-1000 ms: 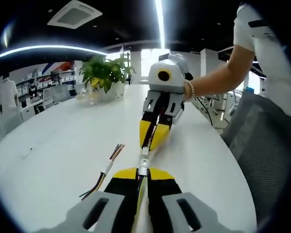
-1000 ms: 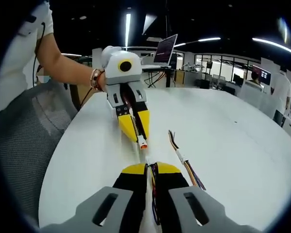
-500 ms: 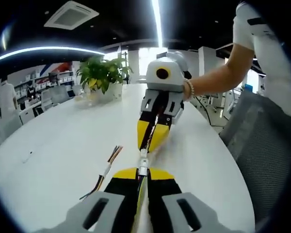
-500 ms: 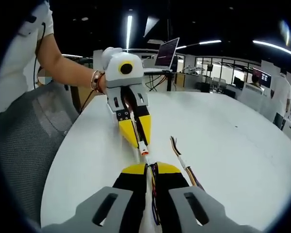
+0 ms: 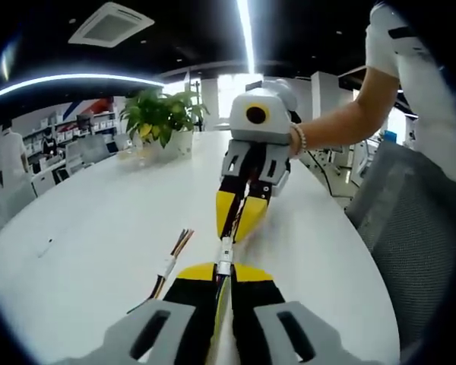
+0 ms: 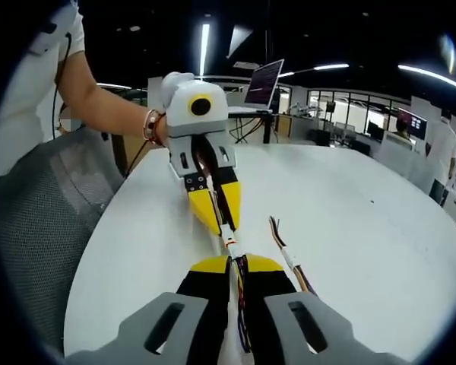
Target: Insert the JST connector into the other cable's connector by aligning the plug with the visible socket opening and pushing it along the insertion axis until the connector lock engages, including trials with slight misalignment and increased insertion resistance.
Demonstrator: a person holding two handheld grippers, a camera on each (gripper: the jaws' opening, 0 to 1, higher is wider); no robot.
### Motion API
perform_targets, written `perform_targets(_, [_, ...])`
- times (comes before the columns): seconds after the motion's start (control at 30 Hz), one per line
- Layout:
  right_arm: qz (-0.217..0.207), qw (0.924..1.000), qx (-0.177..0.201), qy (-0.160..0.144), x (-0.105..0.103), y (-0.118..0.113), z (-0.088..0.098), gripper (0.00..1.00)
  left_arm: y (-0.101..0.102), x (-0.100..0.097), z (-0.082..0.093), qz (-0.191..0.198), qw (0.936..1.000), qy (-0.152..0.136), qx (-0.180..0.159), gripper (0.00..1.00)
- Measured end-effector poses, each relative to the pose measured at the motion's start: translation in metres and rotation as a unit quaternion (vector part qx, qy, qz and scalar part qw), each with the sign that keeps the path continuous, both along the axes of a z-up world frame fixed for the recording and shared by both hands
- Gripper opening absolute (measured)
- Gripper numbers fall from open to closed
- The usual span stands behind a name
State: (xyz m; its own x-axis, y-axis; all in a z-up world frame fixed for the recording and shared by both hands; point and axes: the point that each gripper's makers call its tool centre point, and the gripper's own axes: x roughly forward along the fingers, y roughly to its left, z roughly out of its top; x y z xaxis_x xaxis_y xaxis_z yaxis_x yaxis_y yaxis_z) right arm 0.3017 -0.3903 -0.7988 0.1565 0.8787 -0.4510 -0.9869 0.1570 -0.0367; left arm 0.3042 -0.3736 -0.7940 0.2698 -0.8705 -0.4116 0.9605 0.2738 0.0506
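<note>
In the left gripper view my left gripper [image 5: 218, 268] is shut on a cable whose white connector [image 5: 224, 251] sticks out past its yellow jaw tips. The right gripper [image 5: 232, 233] faces it tip to tip from above, shut on the other cable. In the right gripper view my right gripper [image 6: 239, 263] pinches a multi-coloured wire bundle [image 6: 242, 293]. The left gripper [image 6: 222, 226] points down at it with the white and orange connector [image 6: 228, 237] at its tips. The two connector ends meet between the jaws; I cannot tell how deep they sit.
A loose coloured wire tail [image 5: 169, 264] [image 6: 287, 257] lies on the white table [image 5: 99, 220] beside the jaws. A potted plant [image 5: 163, 114] stands at the far end. A laptop [image 6: 262, 80] sits at the table's back. A grey mesh chair [image 5: 410, 228] [image 6: 38, 228] flanks the table edge.
The two grippers have drawn closer tip to tip. The gap between the connector ends seen a second ago has closed.
</note>
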Motion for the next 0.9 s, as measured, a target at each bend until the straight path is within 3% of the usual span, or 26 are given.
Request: perform_targets(0.9, [-0.001, 0.9999, -0.011, -0.009, 0.0022, 0.0041, -0.0022, 0.02, 0.0026, 0.0027, -0.0060, 0.008, 0.9999, 0.002, 0.009, 0.00])
